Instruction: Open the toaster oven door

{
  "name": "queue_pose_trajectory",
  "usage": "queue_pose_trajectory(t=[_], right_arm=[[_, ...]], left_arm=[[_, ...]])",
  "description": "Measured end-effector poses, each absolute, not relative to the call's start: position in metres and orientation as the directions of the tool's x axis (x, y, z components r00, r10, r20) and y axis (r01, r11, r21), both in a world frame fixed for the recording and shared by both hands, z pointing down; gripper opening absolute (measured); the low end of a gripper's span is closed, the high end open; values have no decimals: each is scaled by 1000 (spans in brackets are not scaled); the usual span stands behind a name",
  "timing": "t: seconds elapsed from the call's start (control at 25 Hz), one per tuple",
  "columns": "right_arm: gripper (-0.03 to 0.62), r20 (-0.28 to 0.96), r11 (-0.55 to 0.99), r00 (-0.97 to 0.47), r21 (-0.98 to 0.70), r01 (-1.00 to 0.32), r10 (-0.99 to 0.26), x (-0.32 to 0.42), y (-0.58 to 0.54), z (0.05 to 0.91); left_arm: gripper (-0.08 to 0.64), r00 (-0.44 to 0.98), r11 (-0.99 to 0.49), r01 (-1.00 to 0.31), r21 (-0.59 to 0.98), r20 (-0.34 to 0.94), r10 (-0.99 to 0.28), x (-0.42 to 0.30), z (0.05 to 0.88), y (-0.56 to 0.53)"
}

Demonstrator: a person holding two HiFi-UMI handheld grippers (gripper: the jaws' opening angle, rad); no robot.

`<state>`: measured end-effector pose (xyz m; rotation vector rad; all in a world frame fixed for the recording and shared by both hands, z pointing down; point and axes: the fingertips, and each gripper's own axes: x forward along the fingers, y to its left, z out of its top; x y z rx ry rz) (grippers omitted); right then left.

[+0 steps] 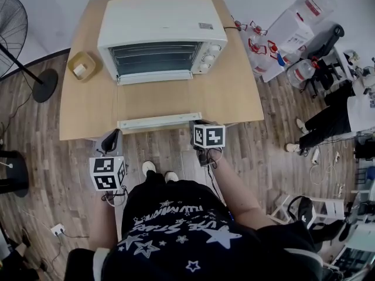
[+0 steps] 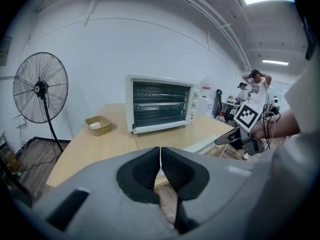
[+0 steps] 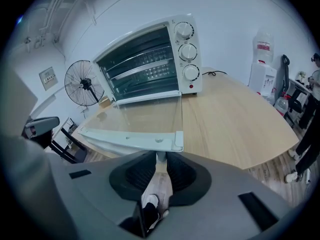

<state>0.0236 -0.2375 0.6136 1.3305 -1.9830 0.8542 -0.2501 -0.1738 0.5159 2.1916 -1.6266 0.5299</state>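
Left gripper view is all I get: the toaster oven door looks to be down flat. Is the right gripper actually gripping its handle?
Observer: Yes. The right gripper view shows the right gripper shut on the white post under the door handle, near its right end.
Operator: Where does my left gripper sit against the table?
Observer: In the head view the left gripper is shut and empty. It sits just short of the near edge of the table, left of the handle.
Operator: Anything behind the oven?
Observer: A black cord trails out from behind the right side of the toaster oven.
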Motion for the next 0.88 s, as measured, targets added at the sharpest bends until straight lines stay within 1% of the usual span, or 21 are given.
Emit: queue_pose_trajectory(t=[0.24,0.48,0.52,0.6,0.88], right_arm=[[70,786,294,-316,-178,-939,-531,24,-237,625],[72,779,333,-339,-177,-926,-528,25,-234,627],[76,778,342,-346,-180,-922,-524,25,-234,626],[104,771,358,-369,-196,-913,-519,26,-233,626],[121,738,447,-470,-254,-858,-483,25,-222,615]], left_arm=[[25,262,-264,-962,70,506,-822,-248,522,-174],[23,207,-208,-976,59,524,-826,-243,527,-163],[23,196,-195,-979,58,525,-828,-241,527,-161],[25,174,-173,-984,52,529,-831,-236,526,-153],[23,102,-88,-995,51,526,-844,-214,516,-110]])
